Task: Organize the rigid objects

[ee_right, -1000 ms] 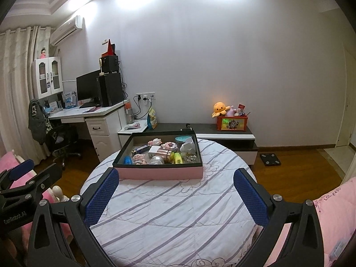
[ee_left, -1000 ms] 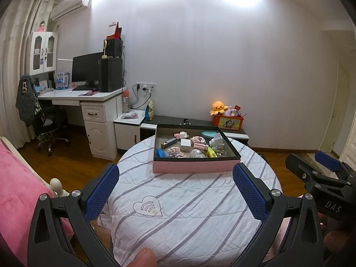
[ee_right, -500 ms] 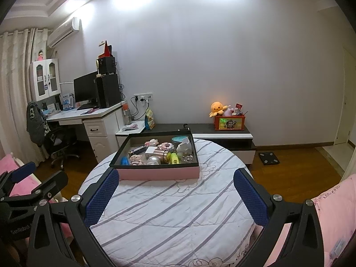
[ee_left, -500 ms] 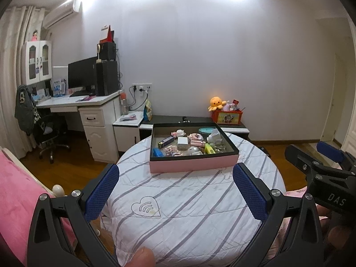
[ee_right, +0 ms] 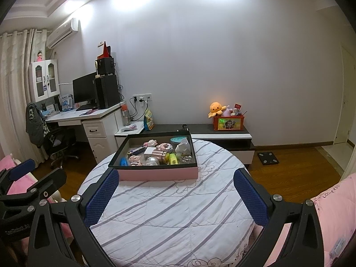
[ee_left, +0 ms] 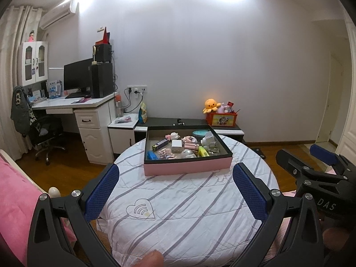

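Note:
A pink box with a black inner rim (ee_left: 187, 168) (ee_right: 158, 173) sits at the far side of a round table under a white striped cloth (ee_left: 189, 209) (ee_right: 173, 213). It holds several small items: a yellow bottle (ee_left: 203, 151), a white cube (ee_left: 176, 143), a blue piece (ee_left: 151, 155), a teal lid (ee_left: 200, 132), a rose-gold jar (ee_right: 160, 154). My left gripper (ee_left: 175, 191) is open, well short of the box, with nothing between its blue pads. My right gripper (ee_right: 174, 195) is open too, just before the box's front wall.
A white desk with monitor and speakers (ee_left: 89, 102) and an office chair (ee_left: 44, 133) stand at left. A low black-and-white cabinet (ee_right: 220, 133) behind the table carries an orange toy box (ee_right: 228, 122) and an octopus plush (ee_right: 216, 109). Pink bedding (ee_right: 329, 200) lies at the edges.
Both grippers have tilted and shifted slightly, so the box sits a little differently in each view. Both stayed open and empty; nothing on the table moved.

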Demonstrator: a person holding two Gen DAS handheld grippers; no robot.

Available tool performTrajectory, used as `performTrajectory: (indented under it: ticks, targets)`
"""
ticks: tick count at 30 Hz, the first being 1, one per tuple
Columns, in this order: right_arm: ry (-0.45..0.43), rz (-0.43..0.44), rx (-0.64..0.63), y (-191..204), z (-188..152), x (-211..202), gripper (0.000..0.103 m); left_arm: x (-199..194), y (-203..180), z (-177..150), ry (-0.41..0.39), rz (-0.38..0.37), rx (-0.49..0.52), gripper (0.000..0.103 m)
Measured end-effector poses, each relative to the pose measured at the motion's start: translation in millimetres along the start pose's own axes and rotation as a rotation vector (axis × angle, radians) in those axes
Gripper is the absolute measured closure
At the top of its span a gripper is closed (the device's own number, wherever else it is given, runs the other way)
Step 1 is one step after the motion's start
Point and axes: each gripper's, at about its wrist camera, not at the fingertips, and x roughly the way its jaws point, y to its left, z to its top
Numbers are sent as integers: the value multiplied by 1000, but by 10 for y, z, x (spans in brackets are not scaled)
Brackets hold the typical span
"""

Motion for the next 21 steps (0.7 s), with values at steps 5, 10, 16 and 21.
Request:
performTrajectory:
  ticks: [5,10,16,21]
  targets:
    - [1,0,0,-12,10,9,0,4,-12,0,1,0,0,0]
    - [0,-3,-1,-12,6,16,0,-3,-21,1,2,2,-3,0]
    - [2,-3,-3,-7,2,16,0,15,-33,5,6,6,-10,0]
    - [5,-2,-6,-8,-16,40,0,13,-12,-6,-1,19,-18,0]
